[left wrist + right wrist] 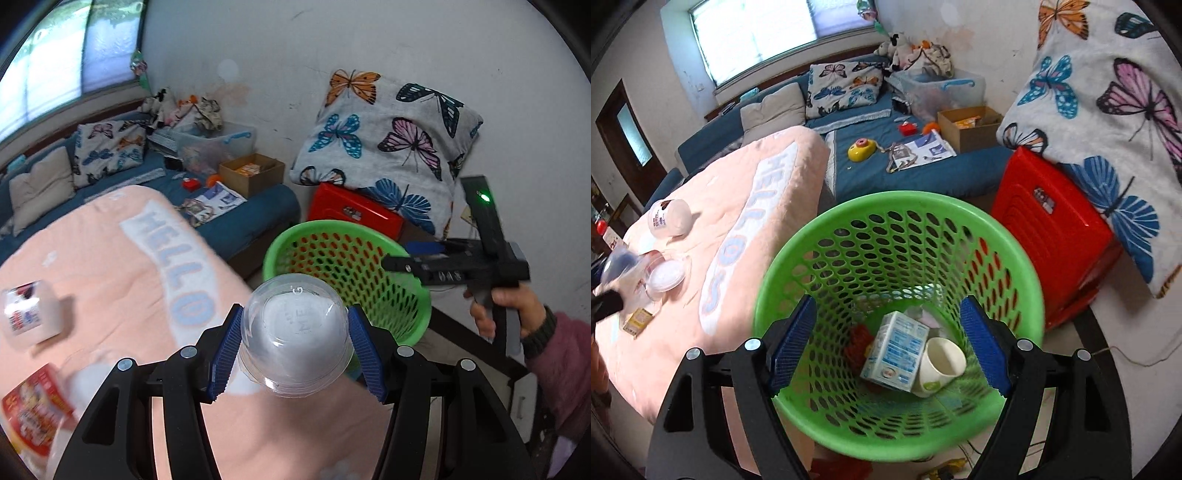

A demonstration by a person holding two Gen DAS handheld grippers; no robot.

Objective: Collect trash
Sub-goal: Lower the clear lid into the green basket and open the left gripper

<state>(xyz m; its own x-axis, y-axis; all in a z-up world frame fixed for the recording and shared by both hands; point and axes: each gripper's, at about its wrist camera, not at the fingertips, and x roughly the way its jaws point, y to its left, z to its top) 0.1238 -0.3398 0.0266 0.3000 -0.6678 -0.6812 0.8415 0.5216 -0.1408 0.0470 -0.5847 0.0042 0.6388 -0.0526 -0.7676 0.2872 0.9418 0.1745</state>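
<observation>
L gripper (295, 347) angled downward, pads (226, 354) pressed on both sides of a clear cup (295, 338). R gripper (888, 345) tilted down, jaws spread wide, nothing gripped between fingers.

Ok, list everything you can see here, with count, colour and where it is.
clear plastic cup: one, transparent, clamped in left gripper
basket: one, green, beside pink blanket
carton: one, white-blue, inside basket
paper cup: one, white, inside basket
white container: one, on blanket
red stool: one, right of basket
butterfly pillow: one, above the stool
right gripper: open, empty, over basket
</observation>
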